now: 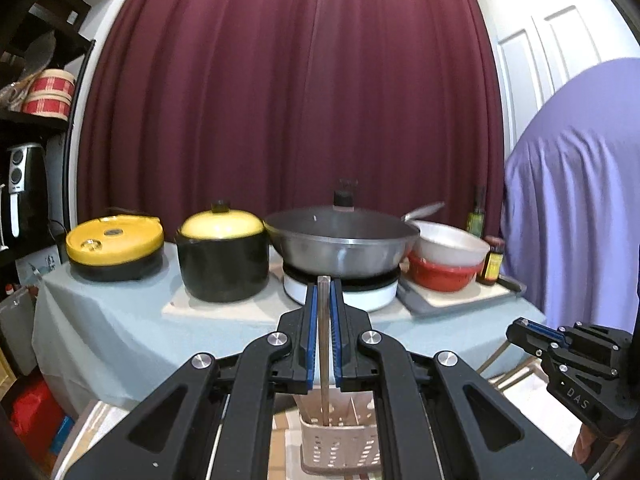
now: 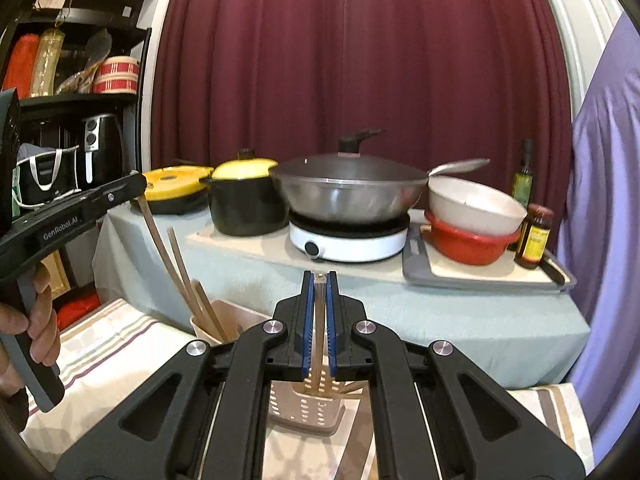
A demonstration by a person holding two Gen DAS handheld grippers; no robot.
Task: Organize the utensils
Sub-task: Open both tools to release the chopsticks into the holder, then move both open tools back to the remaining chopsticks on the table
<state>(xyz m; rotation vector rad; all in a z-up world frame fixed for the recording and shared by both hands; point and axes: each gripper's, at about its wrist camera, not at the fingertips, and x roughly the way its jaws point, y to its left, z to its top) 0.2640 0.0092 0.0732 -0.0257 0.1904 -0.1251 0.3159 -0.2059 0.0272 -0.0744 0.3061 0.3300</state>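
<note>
Chopsticks are the utensils here, and each handheld gripper is clamped on one. Far left in the right wrist view, a hand holds the grey handle of the left gripper, whose tip pinches the top of a brown chopstick slanting down into a beige cup that holds a few more sticks. That cup stands on a striped cloth. Behind it, a black shelf unit carries a black air fryer. On a table draped in a pale blue cloth stand, left to right, a flat yellow-lidded cooker, a black pot with a yellow lid, a lidded steel wok sitting on a white hotplate, then a white bowl nested in a red bowl on a grey tray, with two bottles beside them. A maroon curtain hangs behind. In the centre foreground, the right gripper has its blue-padded jaws closed on a pale chopstick standing upright, its lower end reaching into a perforated beige utensil holder directly below. In the left wrist view, the left gripper likewise pinches a chopstick whose lower end dips into the perforated holder. At far right a purple cloth drapes something tall.
</note>
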